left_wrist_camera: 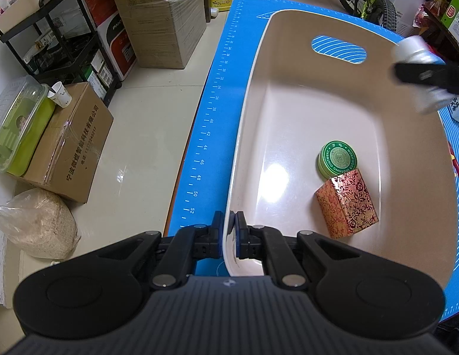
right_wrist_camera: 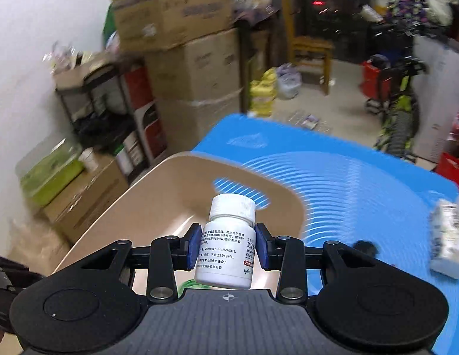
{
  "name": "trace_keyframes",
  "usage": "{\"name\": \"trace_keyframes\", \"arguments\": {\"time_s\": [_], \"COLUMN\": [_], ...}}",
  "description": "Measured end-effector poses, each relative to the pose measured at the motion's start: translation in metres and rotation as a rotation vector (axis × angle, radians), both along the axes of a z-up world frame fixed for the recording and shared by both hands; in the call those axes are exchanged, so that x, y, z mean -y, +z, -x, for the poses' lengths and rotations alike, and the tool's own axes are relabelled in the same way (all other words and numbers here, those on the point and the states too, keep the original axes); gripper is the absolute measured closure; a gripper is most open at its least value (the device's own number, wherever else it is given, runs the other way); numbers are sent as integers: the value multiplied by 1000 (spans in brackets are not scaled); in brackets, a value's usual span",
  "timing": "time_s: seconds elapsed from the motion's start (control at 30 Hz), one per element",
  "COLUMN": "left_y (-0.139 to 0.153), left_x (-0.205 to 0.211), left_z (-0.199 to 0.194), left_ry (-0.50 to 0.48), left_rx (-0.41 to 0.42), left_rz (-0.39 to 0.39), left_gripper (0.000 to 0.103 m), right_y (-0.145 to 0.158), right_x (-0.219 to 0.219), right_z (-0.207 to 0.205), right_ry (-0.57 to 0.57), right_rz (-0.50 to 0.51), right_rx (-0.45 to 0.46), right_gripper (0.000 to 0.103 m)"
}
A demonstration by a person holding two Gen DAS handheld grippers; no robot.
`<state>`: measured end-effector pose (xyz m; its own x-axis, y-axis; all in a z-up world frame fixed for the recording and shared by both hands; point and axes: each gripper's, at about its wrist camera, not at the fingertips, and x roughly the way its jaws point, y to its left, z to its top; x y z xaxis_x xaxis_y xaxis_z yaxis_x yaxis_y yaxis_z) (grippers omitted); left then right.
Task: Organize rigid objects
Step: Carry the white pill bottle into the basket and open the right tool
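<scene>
Left gripper (left_wrist_camera: 228, 230) pinches the bin (left_wrist_camera: 333, 112) rim at 6 o'clock. Tin (left_wrist_camera: 337, 159) and patterned box (left_wrist_camera: 346, 204) lie inside. Right gripper (right_wrist_camera: 226, 247) clamps the pill bottle (right_wrist_camera: 228, 242), not yet deposited; a packet (right_wrist_camera: 447, 236) waits at 3 o'clock.

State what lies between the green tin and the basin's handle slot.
Nothing: bare basin floor between green tin and handle slot, seen in the left wrist view.

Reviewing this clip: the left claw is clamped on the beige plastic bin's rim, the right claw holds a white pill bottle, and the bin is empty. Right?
Not quite: the beige plastic bin is not empty. The left wrist view shows a round green tin and a red-and-gold patterned box inside. The left claw on the rim and the right claw holding the white pill bottle are correct.
</scene>
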<state>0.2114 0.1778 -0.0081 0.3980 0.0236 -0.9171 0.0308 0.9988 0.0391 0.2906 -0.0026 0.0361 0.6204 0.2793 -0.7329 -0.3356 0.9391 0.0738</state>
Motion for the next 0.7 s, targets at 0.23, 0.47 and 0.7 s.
{"name": "trace_keyframes", "arguments": {"time_s": [0.23,0.47,0.7], "left_y": [0,0,1], "left_x": [-1,-1,-1], "left_z": [0,0,0], "left_ry": [3,3,3], "left_rx": [-2,-2,-2], "left_rz": [2,3,4], "left_gripper": [94,94,94], "right_y": [-37,-68,-93], "right_x": [-47,-74,-88], "right_z": [-3,-5,-4], "right_ry": [56,103,127], "right_rz": [50,109,195], "right_rx": [-88,-166,-251], "right_gripper": [58,58,58]}}
